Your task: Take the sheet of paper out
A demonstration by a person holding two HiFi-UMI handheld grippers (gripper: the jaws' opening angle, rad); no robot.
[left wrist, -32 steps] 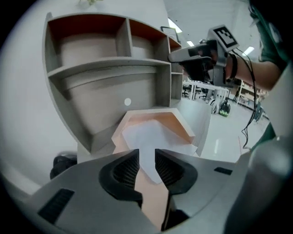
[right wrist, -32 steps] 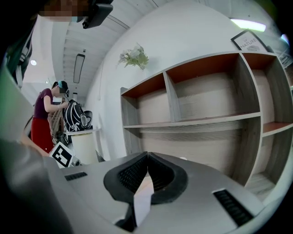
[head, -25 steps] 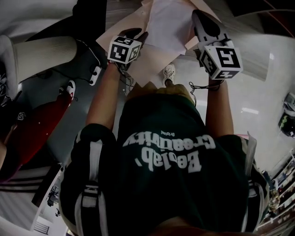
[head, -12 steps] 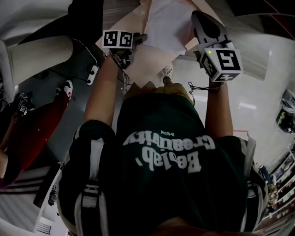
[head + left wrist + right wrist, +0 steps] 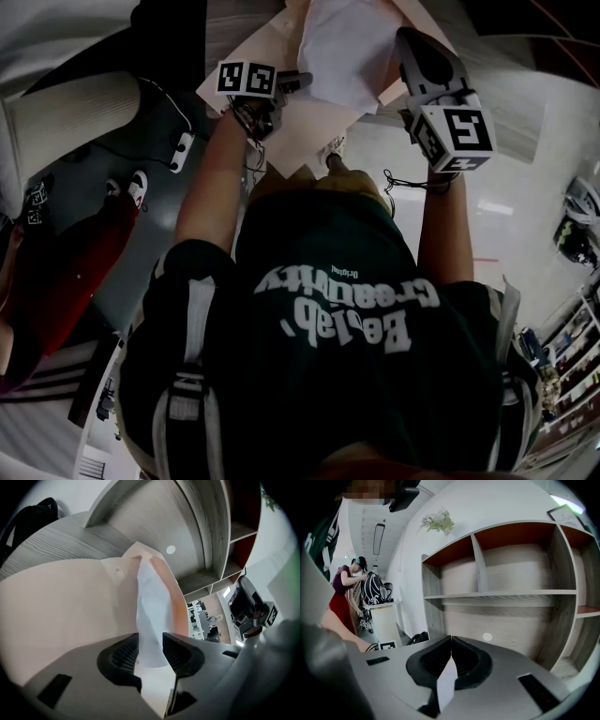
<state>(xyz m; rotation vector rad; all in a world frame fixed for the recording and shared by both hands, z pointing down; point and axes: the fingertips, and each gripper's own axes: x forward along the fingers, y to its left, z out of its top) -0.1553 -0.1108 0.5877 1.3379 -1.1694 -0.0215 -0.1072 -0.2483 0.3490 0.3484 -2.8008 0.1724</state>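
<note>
A white sheet of paper (image 5: pixel 339 42) sticks out of a large beige envelope (image 5: pixel 298 120) that lies on a grey wooden table. My right gripper (image 5: pixel 405 39) is shut on the sheet's right edge. In the right gripper view a strip of the sheet (image 5: pixel 446 686) is pinched between the pads, at my right gripper (image 5: pixel 451 648). My left gripper (image 5: pixel 292 82) is at the envelope's left side. In the left gripper view its jaws (image 5: pixel 151 651) are opening. The sheet (image 5: pixel 152 602) runs through the gap, apart from the pads, over the envelope (image 5: pixel 61 606).
Wooden shelves (image 5: pixel 506 592) stand behind the table. A person in a red skirt (image 5: pixel 56 272) stands at the left by a white cabinet (image 5: pixel 80 112). A black backpack (image 5: pixel 28 513) lies at the table's far left. My own body fills the lower head view.
My left gripper has rolled so its marker cube shows another face, shifted slightly toward the envelope, and its jaws have spread. The right gripper has kept still with the sheet.
</note>
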